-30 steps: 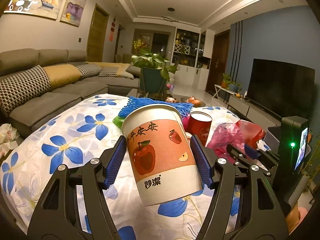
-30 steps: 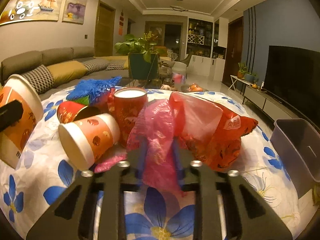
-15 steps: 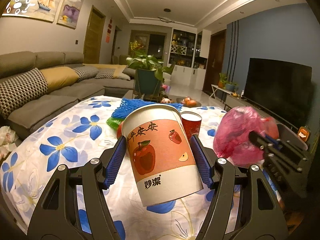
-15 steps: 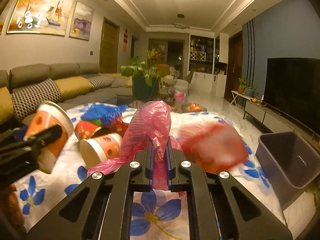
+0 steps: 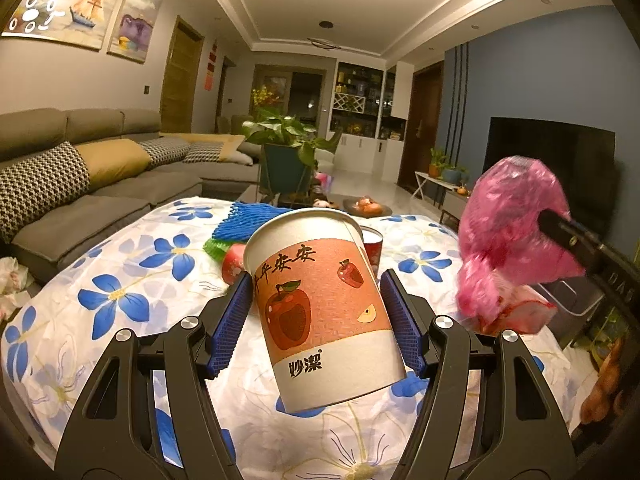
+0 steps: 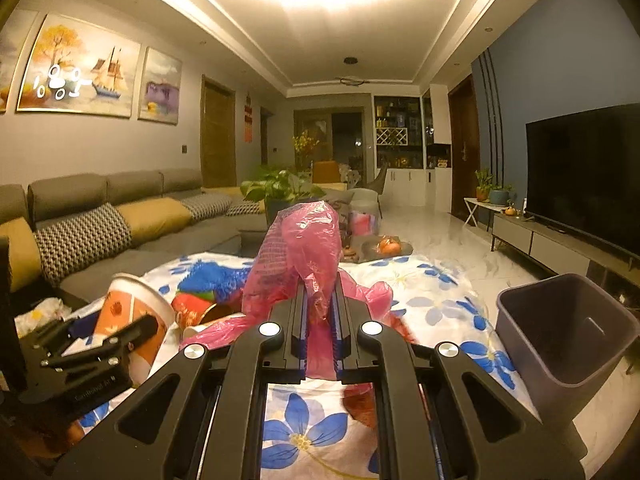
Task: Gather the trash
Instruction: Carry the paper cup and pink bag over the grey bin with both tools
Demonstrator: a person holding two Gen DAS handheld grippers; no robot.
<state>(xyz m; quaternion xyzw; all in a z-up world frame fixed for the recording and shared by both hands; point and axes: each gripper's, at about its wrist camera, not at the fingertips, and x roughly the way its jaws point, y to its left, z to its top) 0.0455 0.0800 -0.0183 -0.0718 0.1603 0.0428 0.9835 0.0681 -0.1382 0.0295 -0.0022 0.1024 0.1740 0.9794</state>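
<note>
My left gripper (image 5: 318,316) is shut on a white paper cup (image 5: 324,304) with an orange apple band, held tilted above the flowered tablecloth (image 5: 132,272). My right gripper (image 6: 320,320) is shut on a crumpled pink plastic bag (image 6: 300,256), lifted above the table; the same pink bag (image 5: 512,228) shows at the right of the left wrist view. The paper cup (image 6: 132,320) appears low at the left in the right wrist view. A grey bin (image 6: 560,336) stands open-topped at the table's right side.
On the table lie blue foam netting (image 5: 248,220), a red cup (image 5: 372,244), a red wrapper (image 5: 520,312) and more red cups (image 6: 196,308). A sofa (image 5: 80,184) runs along the left. A plant (image 5: 288,148) and a television (image 6: 580,172) stand beyond.
The right gripper has lifted the pink bag off the table and carried it upward. The red wrapper has dropped away from it. The left gripper still holds the cup, slightly raised.
</note>
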